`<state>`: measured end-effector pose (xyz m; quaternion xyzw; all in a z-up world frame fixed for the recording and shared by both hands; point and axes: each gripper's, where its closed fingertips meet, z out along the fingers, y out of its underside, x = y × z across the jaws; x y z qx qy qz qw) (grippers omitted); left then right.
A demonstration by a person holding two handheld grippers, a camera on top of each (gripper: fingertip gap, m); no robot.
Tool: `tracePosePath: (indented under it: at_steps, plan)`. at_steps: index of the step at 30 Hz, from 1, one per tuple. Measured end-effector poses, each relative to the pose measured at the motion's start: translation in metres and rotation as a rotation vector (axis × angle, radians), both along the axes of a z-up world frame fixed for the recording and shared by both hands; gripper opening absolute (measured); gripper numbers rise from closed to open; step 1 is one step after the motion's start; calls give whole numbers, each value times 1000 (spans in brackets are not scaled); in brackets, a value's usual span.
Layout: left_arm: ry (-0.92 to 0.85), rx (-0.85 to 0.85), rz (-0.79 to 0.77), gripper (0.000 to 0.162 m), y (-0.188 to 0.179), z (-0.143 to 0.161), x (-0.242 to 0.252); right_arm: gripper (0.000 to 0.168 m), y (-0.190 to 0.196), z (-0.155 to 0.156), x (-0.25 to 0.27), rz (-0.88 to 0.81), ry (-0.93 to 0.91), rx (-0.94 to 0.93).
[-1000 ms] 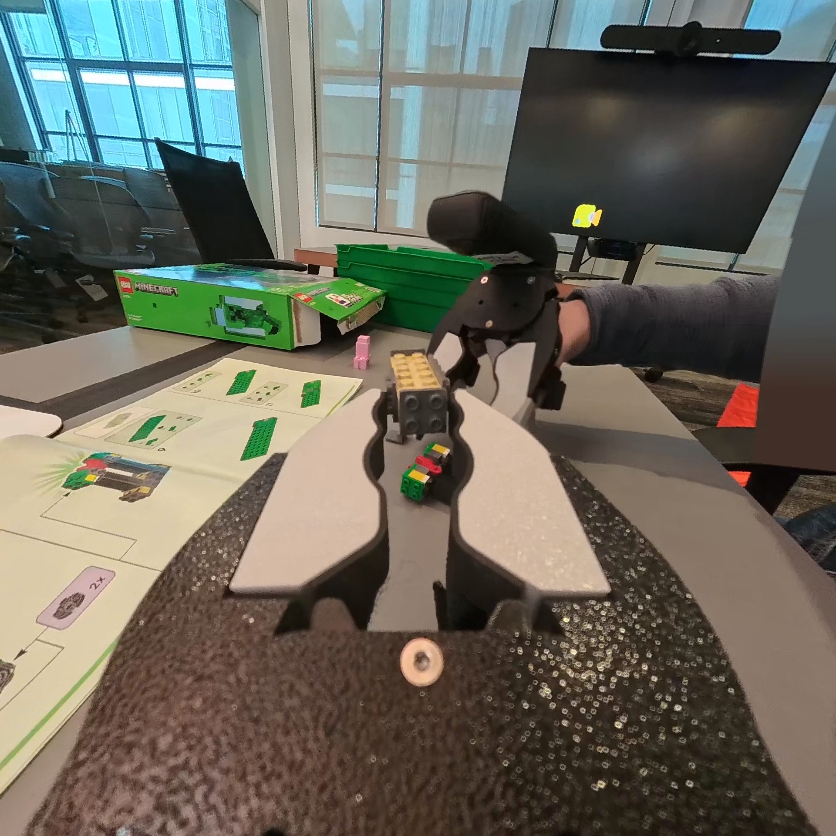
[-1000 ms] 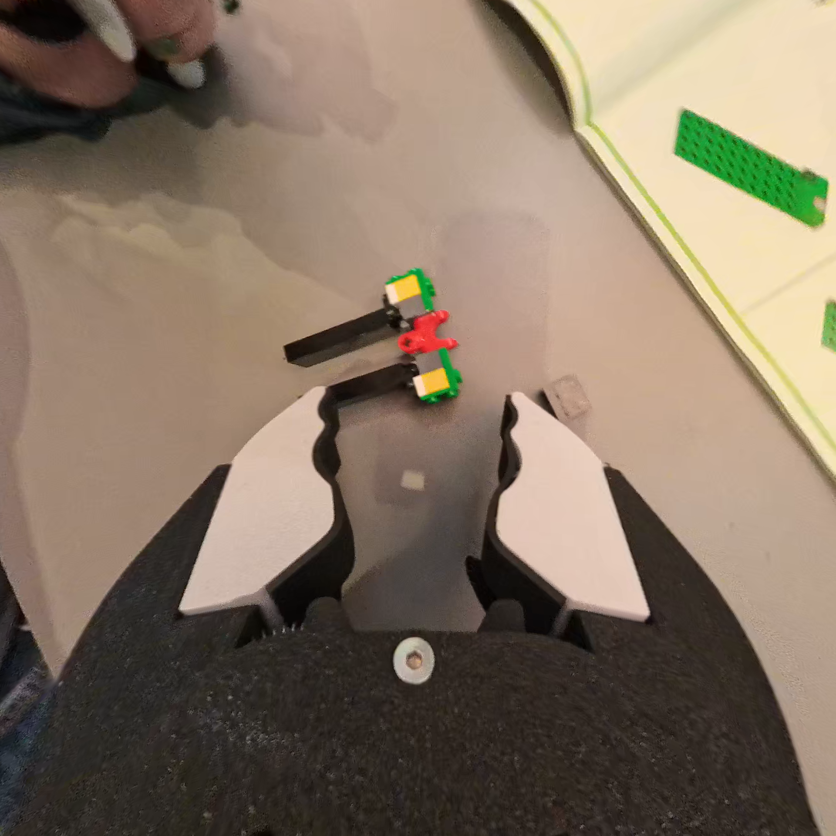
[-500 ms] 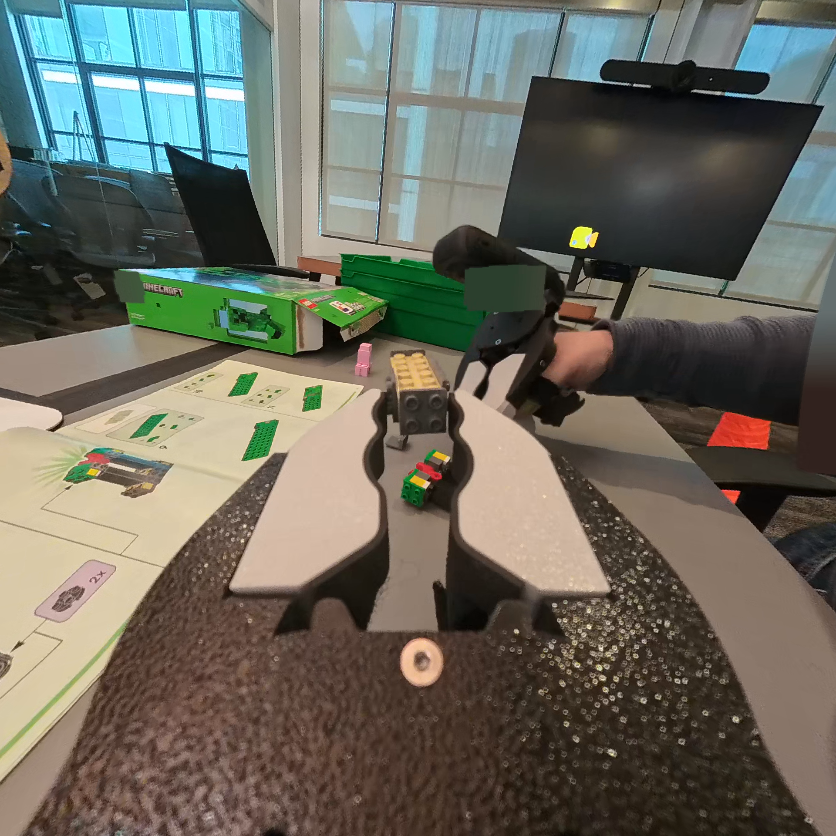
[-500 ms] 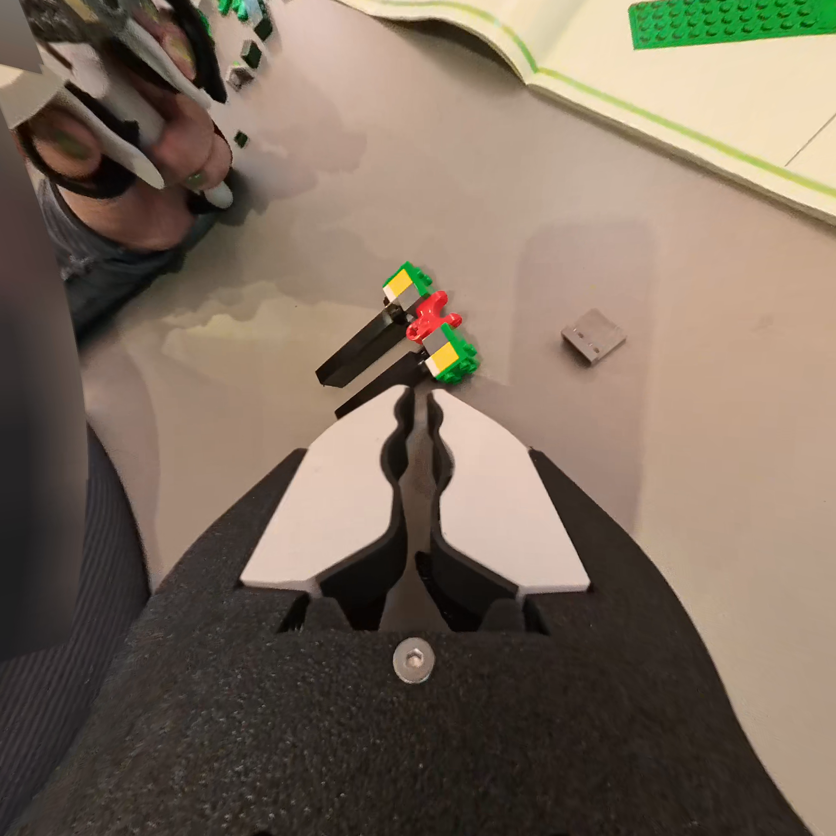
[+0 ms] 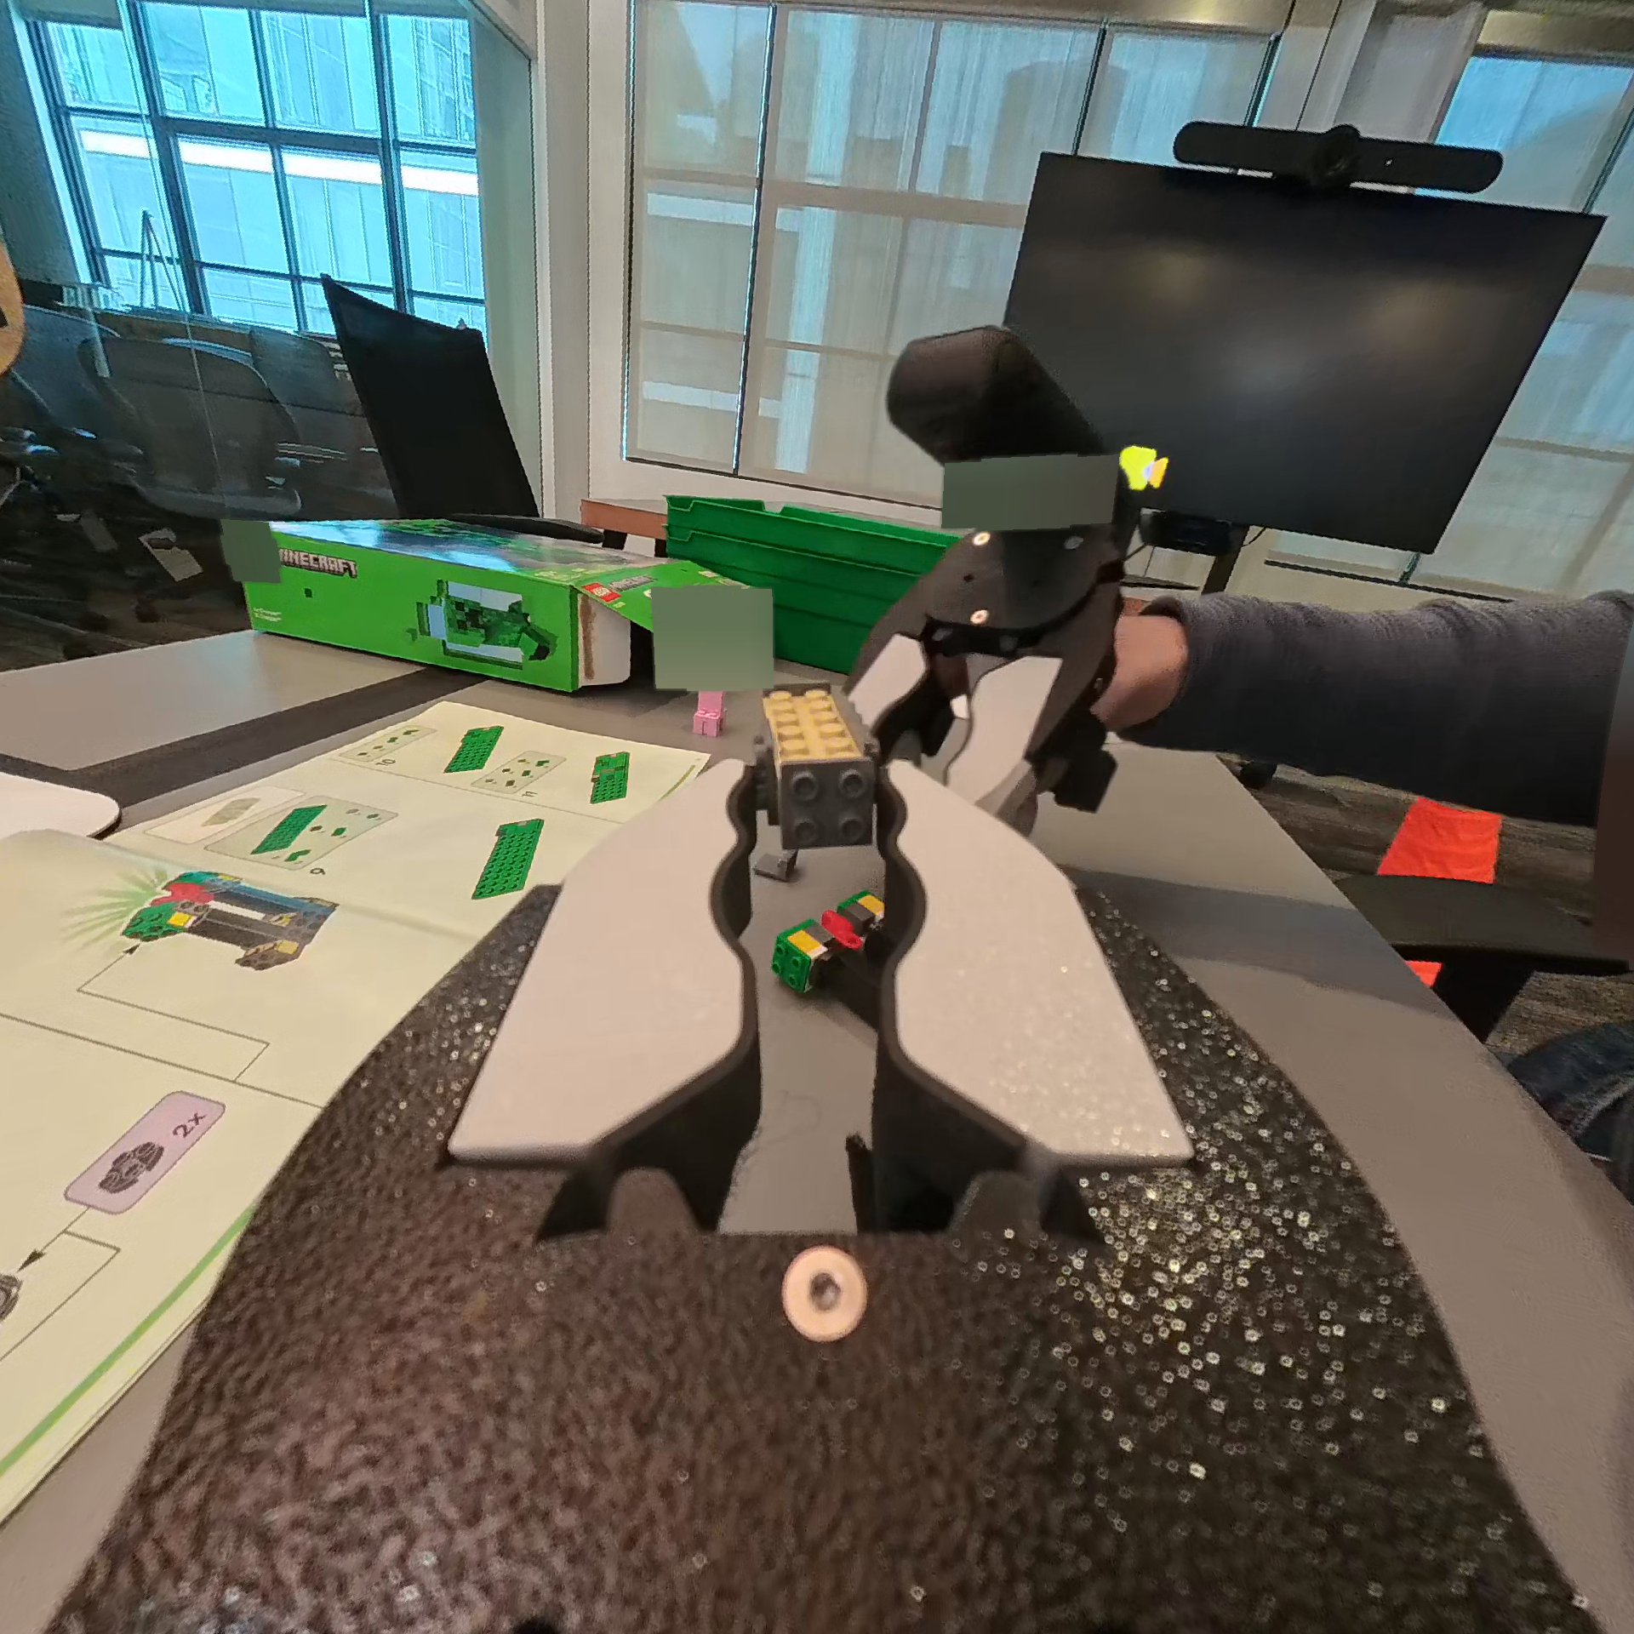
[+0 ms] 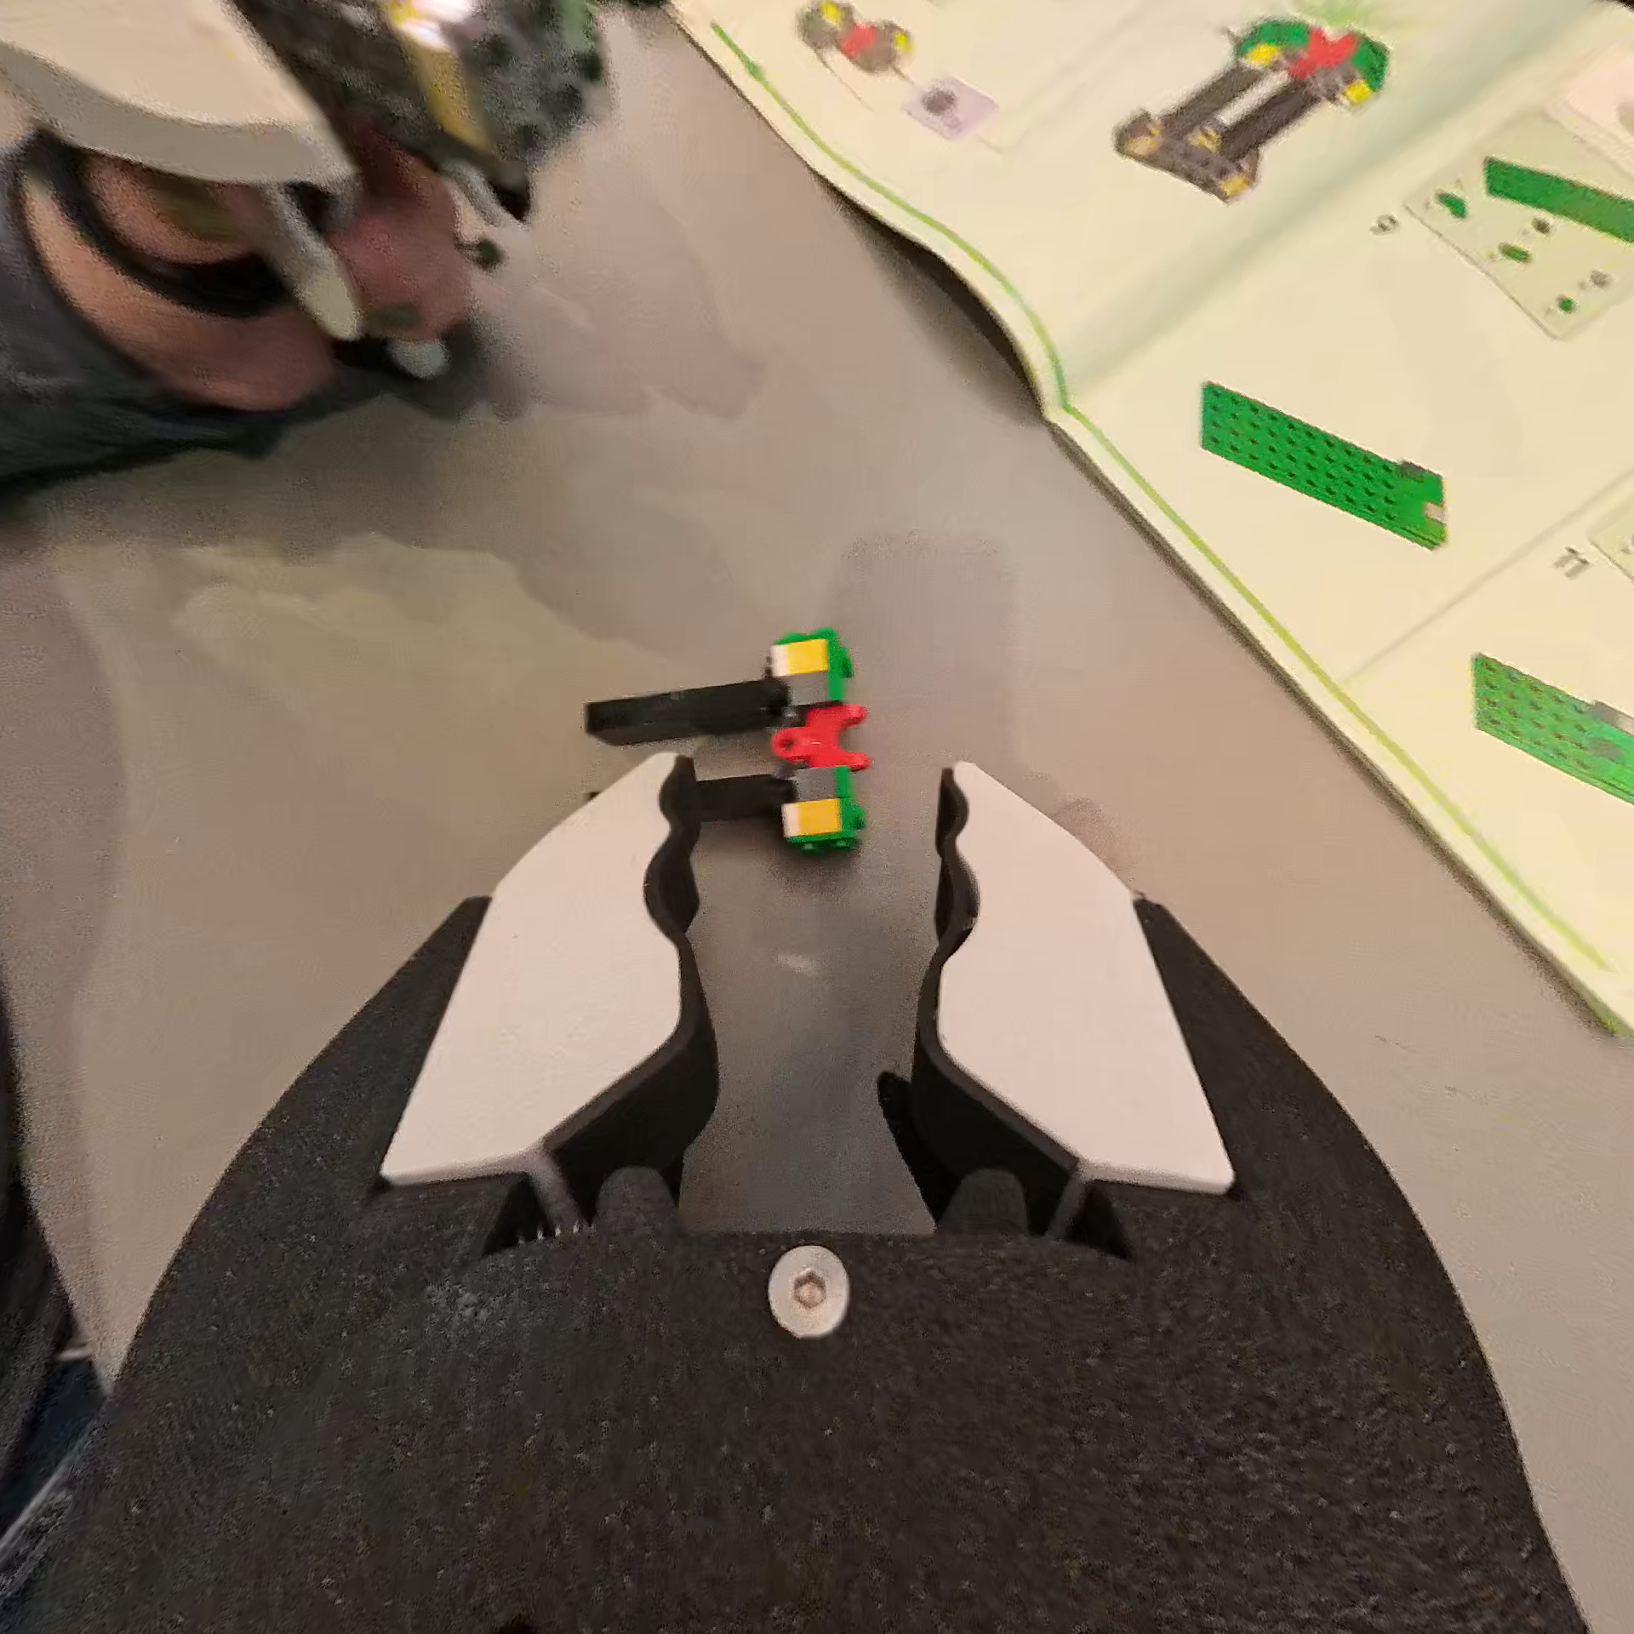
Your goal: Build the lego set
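My left gripper (image 5: pixel 813 787) is shut on a dark grey block with a tan studded top (image 5: pixel 818 769), held above the grey table (image 5: pixel 1149 928). A small assembly of green, yellow and red bricks with two black bars (image 5: pixel 827 942) lies on the table under it. In the right wrist view my right gripper (image 6: pixel 813 778) is open, its fingertips either side of the near end of that assembly (image 6: pixel 809 743), not gripping it. The right gripper also shows in the left wrist view (image 5: pixel 955 752), just right of the held block.
An open instruction booklet (image 5: pixel 265 884) lies to the left, also in the right wrist view (image 6: pixel 1326 354). A small grey tile (image 5: pixel 776 866) and a pink figure (image 5: pixel 710 712) sit on the table. A green set box (image 5: pixel 424 601) and green bins (image 5: pixel 796 566) stand behind. The grippers' ends are close to 12 cm from one another.
My right gripper was shut half a second ago and is now open again, closer around the small assembly. The left gripper still holds the block in about the same place.
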<state>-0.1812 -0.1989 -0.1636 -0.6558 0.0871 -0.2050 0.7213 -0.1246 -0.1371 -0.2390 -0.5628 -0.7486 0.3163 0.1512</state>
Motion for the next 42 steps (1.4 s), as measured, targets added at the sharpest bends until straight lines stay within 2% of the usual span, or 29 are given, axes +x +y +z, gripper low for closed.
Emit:
tracePosePath:
  at_steps: [9, 13, 16, 18, 20, 24, 29, 37, 42]
  plan:
    - [3, -1, -2, 25, 0, 0, 1, 38, -1, -20, -11, 79, -273, 191]
    - [1, -2, -2, 25, 0, 0, 1, 37, 1, -28, -12, 137, -361, 290]
    - [0, -3, -2, 25, 0, 0, 1, 34, 0, -35, -7, 176, -439, 304]
    - [0, -4, -3, 25, 0, 0, 1, 25, -2, -38, -5, 196, -455, 304]
    - [-1, -4, -3, 25, 0, 0, 1, 25, 0, -36, -6, 203, -443, 332]
    - [-3, -5, -2, 25, 0, -1, 0, 24, 7, -25, -10, 185, -328, 413]
    - [-11, -19, -2, 25, 1, -2, 0, 25, 18, 3, -18, 155, -86, 605]
    - [-13, -114, 37, 25, 8, -13, -2, 25, 20, 83, -33, 50, 392, 978]
    - [73, -173, 90, 25, 12, -22, -1, 24, 8, 126, -40, -22, 624, 1200]
